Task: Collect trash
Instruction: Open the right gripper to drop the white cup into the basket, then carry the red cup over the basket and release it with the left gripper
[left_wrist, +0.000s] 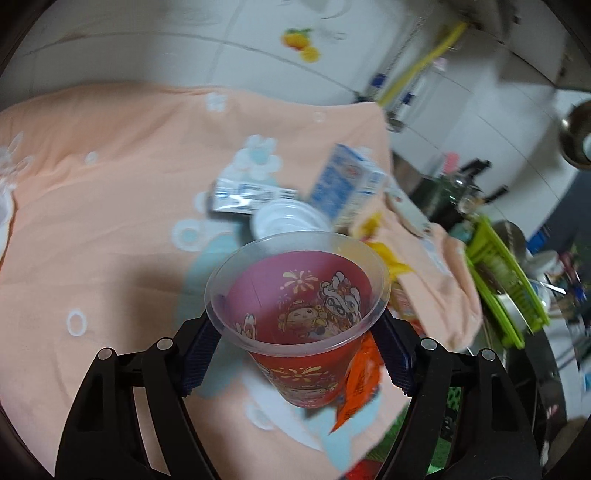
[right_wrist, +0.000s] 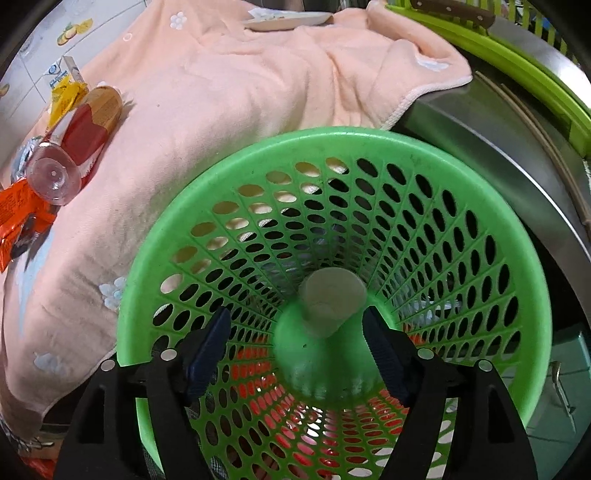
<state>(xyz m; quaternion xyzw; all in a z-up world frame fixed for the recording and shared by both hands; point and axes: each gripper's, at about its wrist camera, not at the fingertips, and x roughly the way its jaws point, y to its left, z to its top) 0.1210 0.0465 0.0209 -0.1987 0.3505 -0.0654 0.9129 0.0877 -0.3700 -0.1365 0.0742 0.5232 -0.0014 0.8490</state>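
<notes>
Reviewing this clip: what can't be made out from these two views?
- Left wrist view: print on the blue-white carton and foil wrapper is motion-blurred, unreadable.
- Left wrist view: the red cup, clamped in the left hand-held gripper, hides most of the orange wrapper.
- Right wrist view: basket floor partly hidden by the pale cup and gripper fingers.

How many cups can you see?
2. One red cup is held in the left gripper. One white cup sits inside the green basket, under the right gripper. Others may be hidden.
</notes>
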